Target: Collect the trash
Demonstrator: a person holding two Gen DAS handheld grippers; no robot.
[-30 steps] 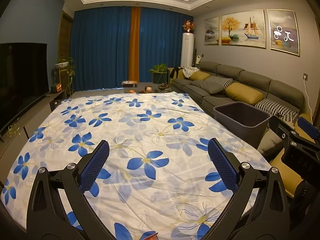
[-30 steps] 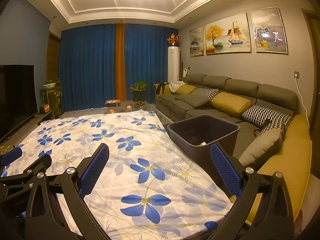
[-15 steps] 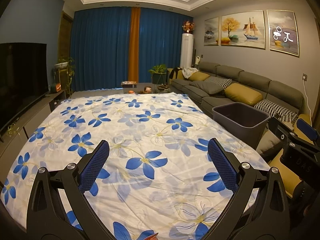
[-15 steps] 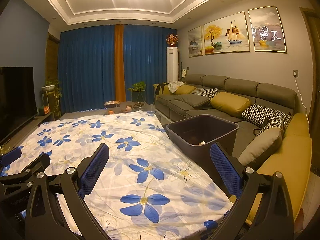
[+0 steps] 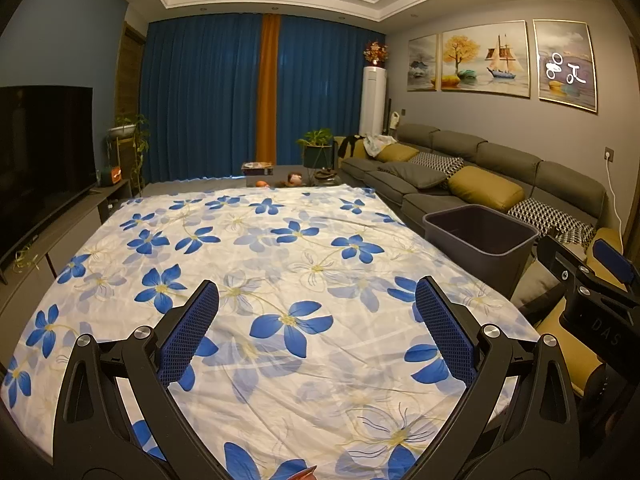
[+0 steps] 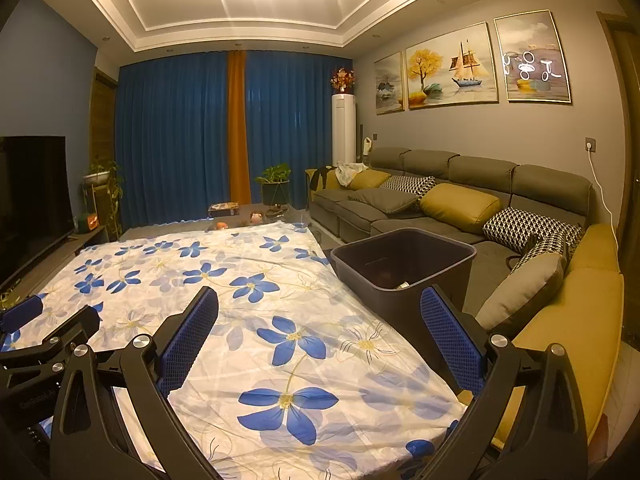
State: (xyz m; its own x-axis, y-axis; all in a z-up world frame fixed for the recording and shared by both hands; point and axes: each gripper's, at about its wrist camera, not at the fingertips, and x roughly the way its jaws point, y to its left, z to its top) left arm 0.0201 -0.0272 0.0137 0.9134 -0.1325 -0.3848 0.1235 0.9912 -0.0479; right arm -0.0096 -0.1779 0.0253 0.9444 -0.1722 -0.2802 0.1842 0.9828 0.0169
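A dark grey trash bin [image 6: 404,270] stands at the right edge of the table, between it and the sofa; it also shows in the left wrist view [image 5: 480,238]. A few bits of trash [image 6: 402,285] lie at its bottom. My left gripper [image 5: 318,322] is open and empty above the near part of the flowered tablecloth [image 5: 280,264]. My right gripper [image 6: 320,330] is open and empty above the cloth's near right corner, just short of the bin. A small orange-red scrap [image 5: 304,473] peeks in at the bottom edge of the left wrist view.
A grey sofa [image 6: 460,200] with yellow and patterned cushions runs along the right wall. A television [image 5: 36,152] stands on a low cabinet at left. Blue curtains, plants and a low table with small items [image 5: 280,178] are beyond the far edge.
Both grippers stay open and empty. Both views have drifted slightly; the bin sits a little more to the left and lower in the frames.
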